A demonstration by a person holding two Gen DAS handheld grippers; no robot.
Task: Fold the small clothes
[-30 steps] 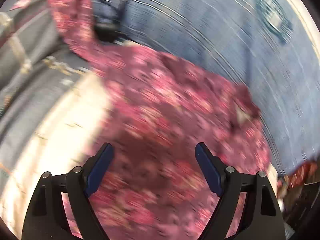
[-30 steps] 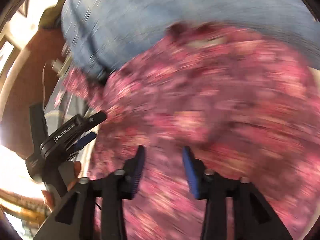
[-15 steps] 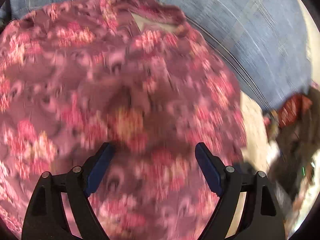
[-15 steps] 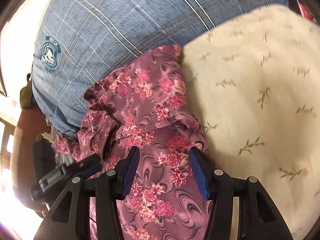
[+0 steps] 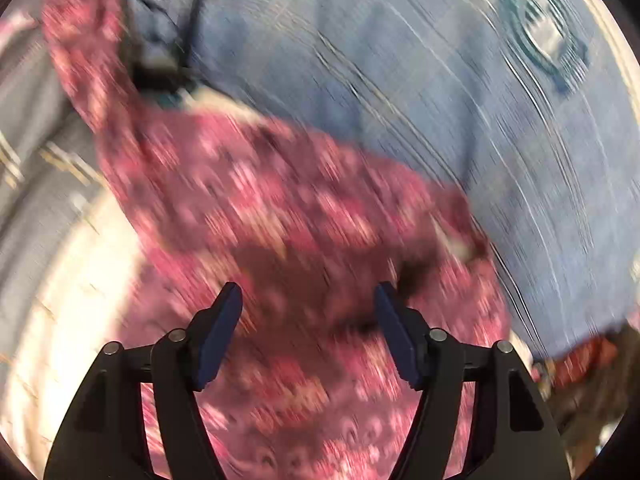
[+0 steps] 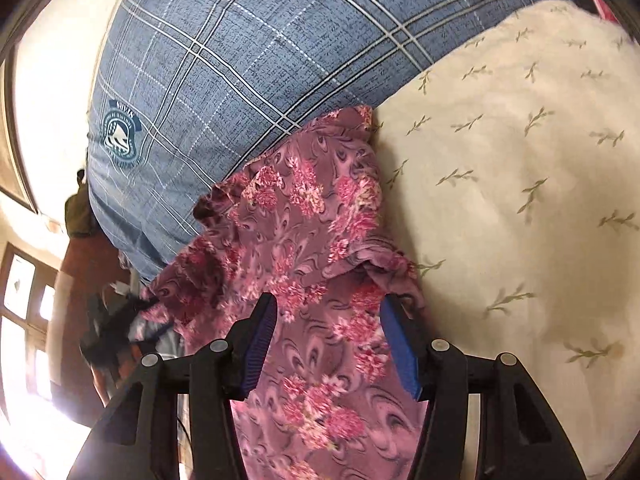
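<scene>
A small pink and maroon floral garment (image 6: 316, 240) lies on a cream sheet with green sprigs (image 6: 520, 168), its far edge against a blue plaid pillow (image 6: 248, 60). My right gripper (image 6: 328, 312) is open just above the garment's near part, jaws apart on either side of a raised fold. In the blurred left wrist view the same garment (image 5: 280, 220) spreads under my left gripper (image 5: 308, 300), which is open with nothing between its jaws. The blue pillow (image 5: 440, 100) fills the top right there.
The cream sheet shows at the left in the left wrist view (image 5: 60, 300), with grey striped fabric (image 5: 32, 120) beyond it. A red object (image 5: 580, 360) lies at the right edge. A wooden door and bright window (image 6: 28, 320) are at the left.
The left gripper swung over the garment and back, so its view is again motion-blurred. The right gripper's jaws have opened wider and sit closer to the garment.
</scene>
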